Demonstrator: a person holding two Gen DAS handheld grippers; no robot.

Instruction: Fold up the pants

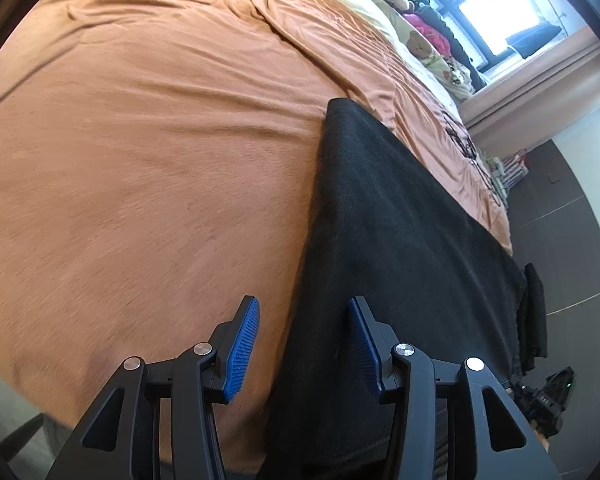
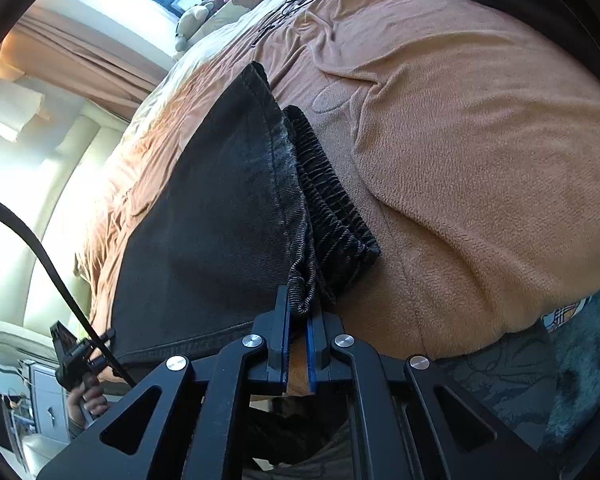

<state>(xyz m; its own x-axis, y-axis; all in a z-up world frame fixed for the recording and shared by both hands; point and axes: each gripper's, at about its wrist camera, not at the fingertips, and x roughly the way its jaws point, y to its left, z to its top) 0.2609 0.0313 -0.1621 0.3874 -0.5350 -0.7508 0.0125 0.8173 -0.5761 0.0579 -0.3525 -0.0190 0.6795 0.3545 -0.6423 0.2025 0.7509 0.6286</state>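
Pinching a hem corner of the folded black denim pants (image 2: 220, 216), the right gripper (image 2: 299, 312) is clamped tight. Left gripper (image 1: 304, 344) hangs half-open — empty — over the orange fleece blanket (image 1: 140, 160).

Dark charcoal pants (image 2: 220, 216) of twill-like denim lie flat on an orange fleece blanket (image 2: 480, 160), one layer already doubled over another. At the near end, the gathered, ribbed elastic waistband (image 2: 332, 200) shows beside a stitched hem whose frayed corner is lifted slightly off the blanket. In the left wrist view the garment appears as a long, smooth black panel (image 1: 400, 240) reaching the bed's edge, with part hanging over it.
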